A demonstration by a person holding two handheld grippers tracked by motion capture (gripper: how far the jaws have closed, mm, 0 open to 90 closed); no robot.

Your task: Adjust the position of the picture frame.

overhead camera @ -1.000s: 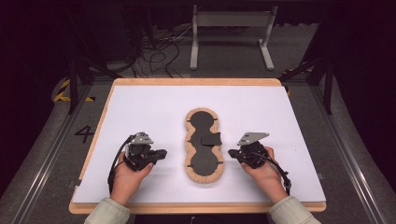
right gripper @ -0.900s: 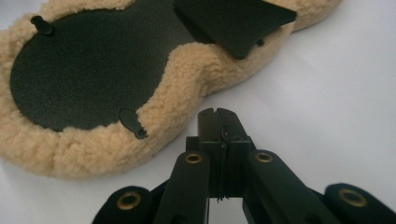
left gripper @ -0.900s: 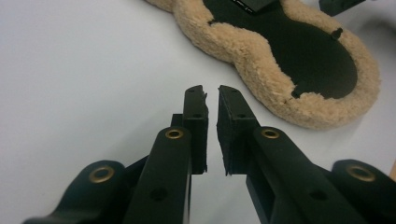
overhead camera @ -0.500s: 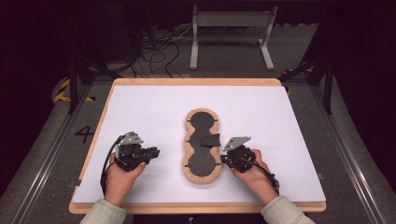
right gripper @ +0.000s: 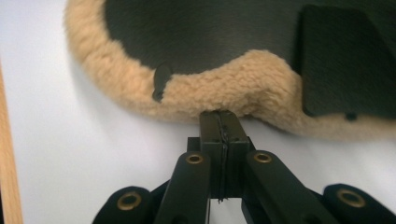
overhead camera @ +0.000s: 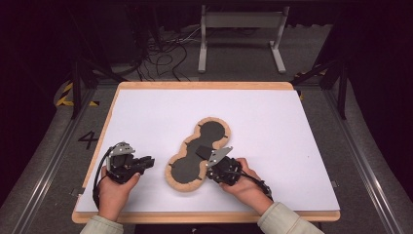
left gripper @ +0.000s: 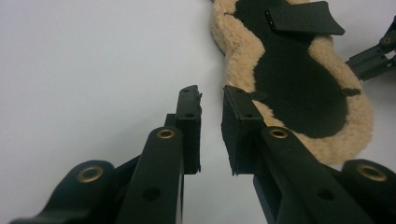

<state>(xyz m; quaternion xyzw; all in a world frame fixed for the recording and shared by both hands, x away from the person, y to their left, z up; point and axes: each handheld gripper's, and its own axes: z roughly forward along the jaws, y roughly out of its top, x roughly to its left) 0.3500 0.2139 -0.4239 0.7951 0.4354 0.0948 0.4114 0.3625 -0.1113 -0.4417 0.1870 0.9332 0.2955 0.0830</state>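
Fleece-edged black pad (overhead camera: 198, 155) lying centre-frame on white board (overhead camera: 146, 112). Right gripper (right gripper: 219, 122) pressed shut at its edge, gripping nothing visible; left gripper (left gripper: 211, 99) slightly parted, empty. Best nudged gently, avoiding bunching fleece.

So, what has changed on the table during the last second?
The fleece-edged pad turned from upright to slanted, its top now leaning right. The right gripper, jaws shut, moved left against its edge. The left gripper drew back left, jaws just opening, nothing between them. The white board stayed put.

right claw (right gripper: 219, 123): jaws pressed together | tips at fleece pad (right gripper: 219, 95) edge | white board (right gripper: 70, 154) beneath
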